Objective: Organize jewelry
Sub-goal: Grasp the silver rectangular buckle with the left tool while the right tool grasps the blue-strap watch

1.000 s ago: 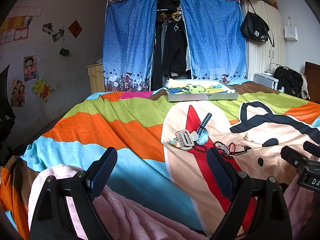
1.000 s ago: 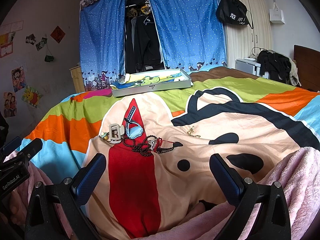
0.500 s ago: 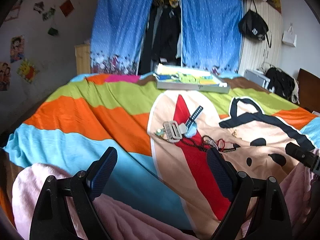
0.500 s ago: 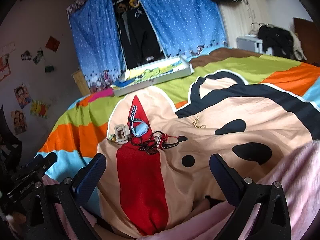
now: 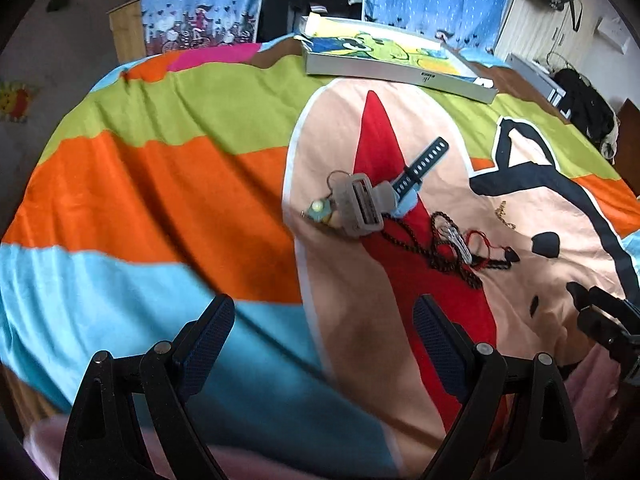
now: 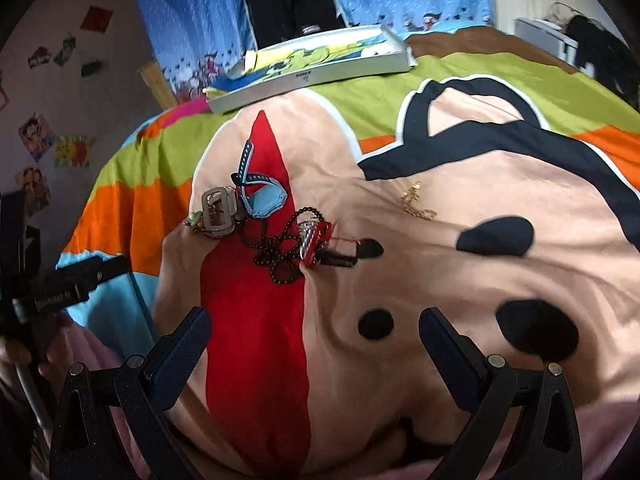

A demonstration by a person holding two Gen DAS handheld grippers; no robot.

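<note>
A heap of jewelry lies on the colourful bedspread: a grey buckle (image 5: pixel 359 206) (image 6: pixel 218 212), a blue watch (image 5: pixel 416 170) (image 6: pixel 262 196) with a dark strap, a dark bead string (image 5: pixel 430 248) (image 6: pixel 280 252), a red and silver piece (image 6: pixel 316 238) and a small gold chain (image 5: pixel 503 216) (image 6: pixel 416 204) off to the right. My left gripper (image 5: pixel 324 340) hangs open above the bedspread, short of the heap. My right gripper (image 6: pixel 316 340) is open too, just in front of the beads. Both hold nothing.
A flat grey box (image 5: pixel 400 74) (image 6: pixel 320 74) lined with a cartoon sheet sits at the bed's far side. Blue curtains (image 5: pixel 200 0) and hanging clothes stand behind it. Pink fleece (image 6: pixel 600 432) lies under the grippers. A hand (image 6: pixel 24 360) holds the left gripper's body.
Both grippers have moved forward and tilted down toward the jewelry heap, which now looks larger and closer. Jaws stayed open; nothing on the bed has shifted.
</note>
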